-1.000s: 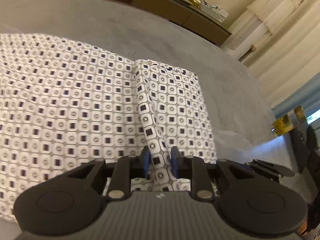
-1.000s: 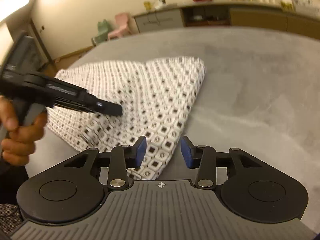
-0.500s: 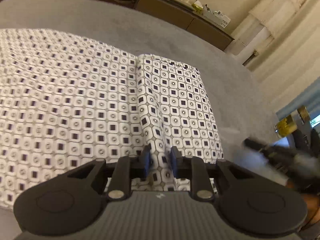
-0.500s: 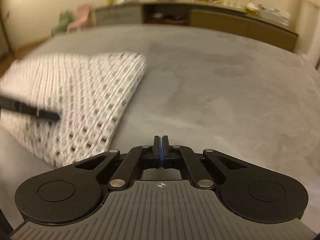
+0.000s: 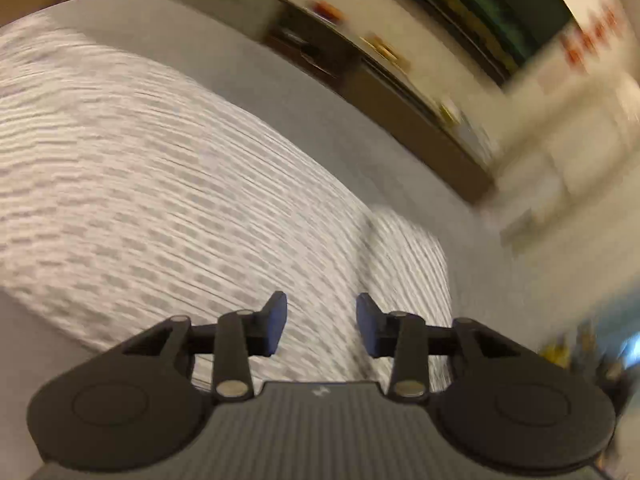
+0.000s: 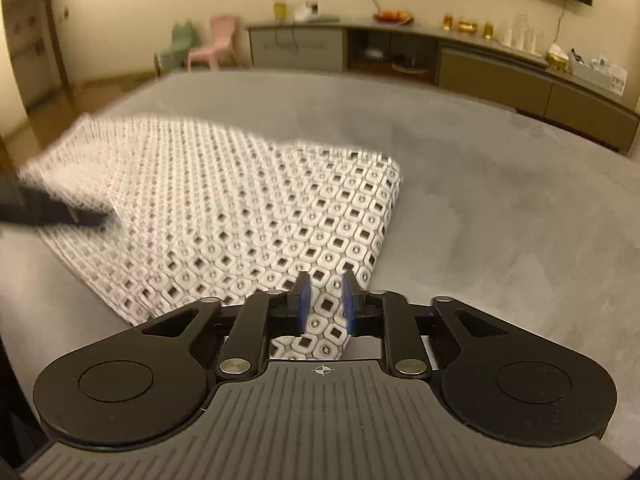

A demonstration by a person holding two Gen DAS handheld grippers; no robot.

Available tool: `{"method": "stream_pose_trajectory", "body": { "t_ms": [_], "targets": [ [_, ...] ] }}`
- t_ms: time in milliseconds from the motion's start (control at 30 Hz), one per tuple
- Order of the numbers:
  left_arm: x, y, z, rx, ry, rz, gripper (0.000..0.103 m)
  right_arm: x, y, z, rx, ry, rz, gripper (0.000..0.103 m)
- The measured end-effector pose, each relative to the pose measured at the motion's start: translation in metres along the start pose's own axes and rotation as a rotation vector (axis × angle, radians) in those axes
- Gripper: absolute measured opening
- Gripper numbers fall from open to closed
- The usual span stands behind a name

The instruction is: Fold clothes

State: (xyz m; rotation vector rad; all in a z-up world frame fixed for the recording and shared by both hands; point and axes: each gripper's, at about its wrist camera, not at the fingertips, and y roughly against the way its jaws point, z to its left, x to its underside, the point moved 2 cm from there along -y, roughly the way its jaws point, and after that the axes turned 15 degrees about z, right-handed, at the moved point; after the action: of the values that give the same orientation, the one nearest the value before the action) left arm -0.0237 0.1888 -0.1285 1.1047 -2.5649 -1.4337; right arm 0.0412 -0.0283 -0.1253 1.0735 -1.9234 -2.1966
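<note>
Right tongs (image 6: 323, 300): the blue pads stand narrowly apart, having just been opening, with the near corner of the white cloth printed with small dark squares (image 6: 248, 224) lying between them. A gap shows on both sides of the fabric, so the pads are judged not to press on it.

Left tongs (image 5: 321, 320): the jaws stand moderately wide, having just opened, with nothing pinched; the patterned cloth passes beneath and beyond them. This view is heavily smeared by motion. In the right wrist view, the left tongs appear as a dark blurred bar at the cloth's left edge.

Cloth position: it lies folded flat on the grey, suede-like table (image 6: 500, 200), toward the left of the surface, with one rounded folded corner pointing right. Beyond the table stand a long low sideboard (image 6: 460, 64) against the wall and a pink plastic chair (image 6: 216, 40).

Risks, as judged:
- The right tongs sit over one corner only; closing there may catch a single layer and pull the fold open.
- The left tongs are moving fast over the fabric; a low sweep could drag it and wrinkle the stack.
- Lifting from one corner alone would let the unsupported side sag and skew the fold.
</note>
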Motion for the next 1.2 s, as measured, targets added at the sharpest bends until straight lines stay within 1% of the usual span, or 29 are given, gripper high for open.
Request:
{"method": "stream_pose_trajectory", "body": {
  "t_ms": [33,67,100,133,167,200,233,267,300,400,433,467,500,533,600,667,767,833,867,933,967,1033,1067,1100,1133,1167,1200],
  "targets": [
    [-0.006,0.012,0.015,0.004,0.054,-0.026,0.041,-0.002,-0.008,0.002,0.010,0.007,0.037,0.024],
    [-0.008,0.025,0.029,-0.003,0.097,-0.062,0.046,-0.005,-0.014,0.005,0.024,0.010,0.062,0.024],
    [-0.009,0.038,0.044,-0.013,0.137,-0.104,0.054,-0.011,-0.010,0.009,0.051,0.008,0.053,0.025],
    [-0.009,0.052,0.060,-0.032,0.176,-0.151,0.058,-0.018,-0.002,0.015,0.072,0.016,0.028,0.025],
    [-0.009,0.065,0.075,-0.063,0.217,-0.194,0.061,-0.024,0.008,0.024,0.077,0.023,-0.016,0.026],
    [-0.009,0.078,0.091,-0.101,0.259,-0.238,0.064,-0.031,0.016,0.037,0.062,0.035,-0.047,0.030],
    [-0.011,0.091,0.107,-0.138,0.292,-0.275,0.066,-0.038,0.023,0.049,0.043,0.045,-0.074,0.038],
    [-0.013,0.103,0.123,-0.176,0.326,-0.311,0.071,-0.045,0.026,0.066,0.012,0.056,-0.088,0.041],
    [-0.014,0.114,0.138,-0.217,0.366,-0.334,0.074,-0.052,0.025,0.087,-0.028,0.079,-0.088,0.045],
    [-0.017,0.142,0.188,-0.283,0.493,-0.385,0.079,-0.073,0.020,0.149,-0.145,0.151,-0.088,0.052],
    [-0.019,0.148,0.203,-0.289,0.547,-0.386,0.083,-0.078,0.015,0.173,-0.171,0.191,-0.086,0.055],
    [-0.020,0.153,0.217,-0.268,0.598,-0.387,0.086,-0.084,0.011,0.196,-0.194,0.230,-0.084,0.056],
    [-0.022,0.156,0.232,-0.231,0.640,-0.383,0.087,-0.090,0.008,0.218,-0.211,0.263,-0.082,0.056],
    [-0.025,0.156,0.243,-0.188,0.664,-0.382,0.087,-0.094,0.004,0.238,-0.229,0.291,-0.081,0.056],
    [-0.030,0.157,0.265,-0.104,0.710,-0.381,0.090,-0.098,-0.001,0.273,-0.261,0.332,-0.079,0.057],
    [-0.041,0.157,0.272,-0.081,0.720,-0.376,0.091,-0.109,-0.011,0.294,-0.286,0.340,-0.064,0.057],
    [-0.054,0.148,0.275,-0.034,0.709,-0.362,0.091,-0.134,-0.032,0.305,-0.319,0.296,-0.027,0.057],
    [-0.054,0.144,0.275,-0.021,0.690,-0.375,0.087,-0.160,-0.051,0.311,-0.326,0.248,-0.010,0.057],
    [-0.049,0.143,0.275,-0.007,0.685,-0.394,0.085,-0.173,-0.058,0.316,-0.322,0.237,-0.004,0.056],
    [-0.039,0.141,0.275,0.021,0.675,-0.430,0.085,-0.200,-0.074,0.334,-0.302,0.243,0.005,0.053],
    [-0.037,0.139,0.276,0.040,0.662,-0.434,0.085,-0.211,-0.083,0.341,-0.291,0.252,0.011,0.052],
    [-0.034,0.135,0.277,0.077,0.635,-0.442,0.084,-0.232,-0.102,0.354,-0.263,0.274,0.029,0.047],
    [-0.036,0.133,0.275,0.077,0.616,-0.432,0.085,-0.239,-0.112,0.362,-0.241,0.290,0.041,0.046],
    [-0.038,0.131,0.274,0.077,0.598,-0.422,0.082,-0.244,-0.122,0.367,-0.220,0.301,0.063,0.044],
    [-0.040,0.129,0.272,0.076,0.579,-0.411,0.079,-0.247,-0.133,0.371,-0.202,0.304,0.091,0.034],
    [-0.041,0.126,0.271,0.073,0.563,-0.396,0.055,-0.247,-0.143,0.373,-0.185,0.307,0.111,0.030],
    [-0.044,0.122,0.271,0.067,0.557,-0.378,0.001,-0.246,-0.152,0.376,-0.169,0.314,0.122,0.032]
  ]
}}
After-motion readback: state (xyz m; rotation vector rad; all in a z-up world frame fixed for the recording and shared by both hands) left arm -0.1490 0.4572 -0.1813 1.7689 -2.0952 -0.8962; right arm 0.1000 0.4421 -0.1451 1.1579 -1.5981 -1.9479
